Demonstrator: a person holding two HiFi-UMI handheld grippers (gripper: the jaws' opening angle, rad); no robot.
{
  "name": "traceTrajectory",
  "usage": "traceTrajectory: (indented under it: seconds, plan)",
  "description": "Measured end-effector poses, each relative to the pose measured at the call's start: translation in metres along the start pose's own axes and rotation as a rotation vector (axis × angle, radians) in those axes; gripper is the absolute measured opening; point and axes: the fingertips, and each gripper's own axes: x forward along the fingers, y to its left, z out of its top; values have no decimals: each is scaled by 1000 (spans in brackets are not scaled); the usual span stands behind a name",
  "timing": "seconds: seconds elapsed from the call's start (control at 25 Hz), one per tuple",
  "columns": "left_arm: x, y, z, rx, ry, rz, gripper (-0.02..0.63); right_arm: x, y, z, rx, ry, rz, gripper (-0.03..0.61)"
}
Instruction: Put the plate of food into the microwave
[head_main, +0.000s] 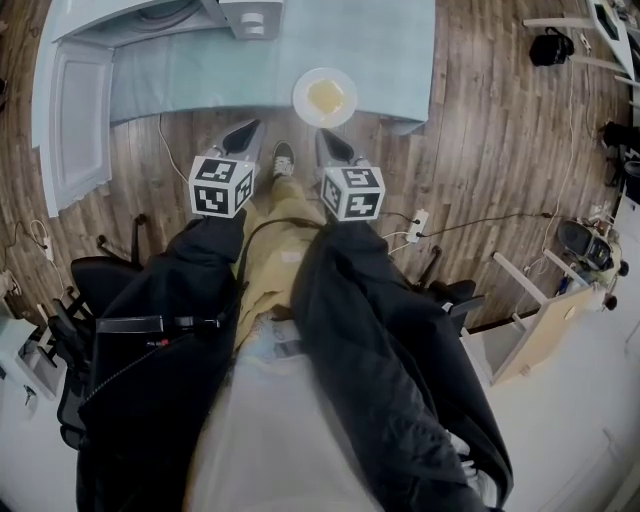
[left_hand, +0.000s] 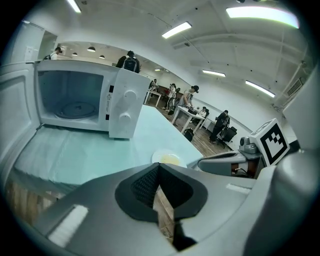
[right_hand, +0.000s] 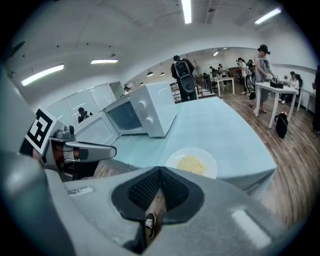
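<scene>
Standing at the near edge of a table (head_main: 200, 70) draped in pale teal, a person holds two grippers out over the wooden floor, one shoe (head_main: 284, 158) showing between them. Both are short of the tabletop. The left gripper (head_main: 243, 136) has its jaws pressed together with nothing between them, and the right gripper (head_main: 331, 141) is likewise closed and empty.

Just beyond the table edge sits the plate (head_main: 324, 97), round and white with a heap of yellow food at its centre, untouched. It lies almost straight ahead of the right gripper and off to the far right of the left one, so the right hand looks the nearer for a first reach. Being round, the plate offers no long axis, and any part of its near rim would serve for a pinch once the jaws are spread.

Farther back and to the left stands the microwave (head_main: 250, 18), its door (head_main: 75, 110) swung wide to the left and the chamber bare. By this judgement the plate must travel far and left to go in. People work at desks in the distance.
</scene>
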Motion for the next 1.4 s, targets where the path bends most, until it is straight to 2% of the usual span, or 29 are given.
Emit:
traceTrajectory:
  seconds: [0.36,0.68,0.96,1.12,1.4]
  plan:
    - [26,-12,-18,-12,45,-3,-5,14,-35,-33,65,78,-2,2]
    - [36,-14,-30,-15,80,9,-5,29,-70,-52,188,86,-31,3]
    - [31,-5,-38,-26,100,31,-5,39,-95,-58,259,74,-89,85]
    - [28,-1,-44,-31,109,35,-5,44,-106,-64,347,64,-105,107]
    - [21,9,-51,-41,124,51,-5,60,-107,-74,530,50,-37,132]
